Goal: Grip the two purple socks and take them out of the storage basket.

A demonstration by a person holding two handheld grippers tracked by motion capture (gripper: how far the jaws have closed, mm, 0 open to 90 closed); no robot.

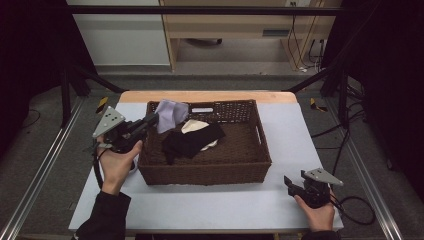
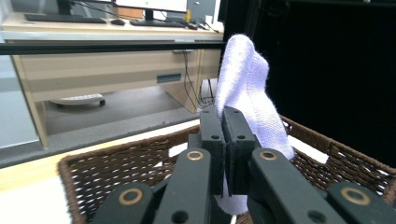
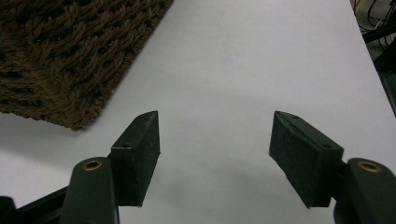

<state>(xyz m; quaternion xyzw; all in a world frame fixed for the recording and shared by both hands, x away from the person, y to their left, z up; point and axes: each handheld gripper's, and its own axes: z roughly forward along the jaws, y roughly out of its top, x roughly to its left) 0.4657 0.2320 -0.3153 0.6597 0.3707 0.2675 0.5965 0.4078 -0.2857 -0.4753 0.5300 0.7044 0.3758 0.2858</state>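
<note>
A pale lilac sock (image 1: 171,114) hangs over the far left corner of the brown woven basket (image 1: 205,172). My left gripper (image 1: 151,119) is shut on it, and in the left gripper view the sock (image 2: 245,88) rises above the closed jaws of that gripper (image 2: 223,116). Inside the basket lie a black garment (image 1: 191,140) and a cream one (image 1: 196,125) under it. My right gripper (image 1: 290,183) rests on the table at the front right, open, with nothing between its fingers (image 3: 140,154); the right gripper view shows a basket corner (image 3: 70,56) to the left.
The basket stands mid-table on a white sheet (image 1: 225,205). Black frame bars (image 1: 200,10) and cables (image 1: 360,210) surround the table. A wooden desk (image 1: 240,25) stands beyond it. White sheet lies in front of the basket and to its right.
</note>
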